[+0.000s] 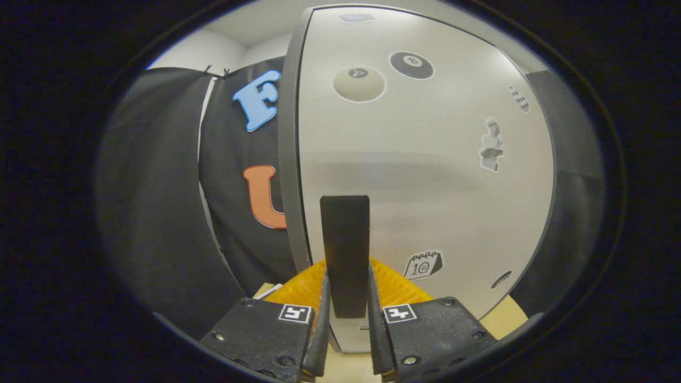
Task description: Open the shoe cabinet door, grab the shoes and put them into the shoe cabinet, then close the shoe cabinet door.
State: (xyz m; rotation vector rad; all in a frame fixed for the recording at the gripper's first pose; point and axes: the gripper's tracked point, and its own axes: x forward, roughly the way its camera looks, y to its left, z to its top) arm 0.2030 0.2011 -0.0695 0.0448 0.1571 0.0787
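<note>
The gripper [347,319] was closed on the dark upright handle [345,250] of the shoe cabinet door [425,175] — both fingers pressed against the handle's lower end, one on each side. The door stood directly ahead of the fingers, a pale flat panel carrying several stickers [423,264]; its grey edge [287,159] ran vertically just left of the handle.

Handling judgement: the door appeared rigid and light, and would likely swing on hinges rather than flex. The handle was a stiff, narrow bar with smooth faces, so a pinch low on it could slip under a sideways pull — a grip nearer its middle would probably hold better.

Surroundings: an orange ribbed object [303,287] lay just behind the fingers at the door's foot, on a light wooden surface [505,319]. Whether it was a shoe could not be determined. It sat close to the door and might obstruct the swing.
</note>
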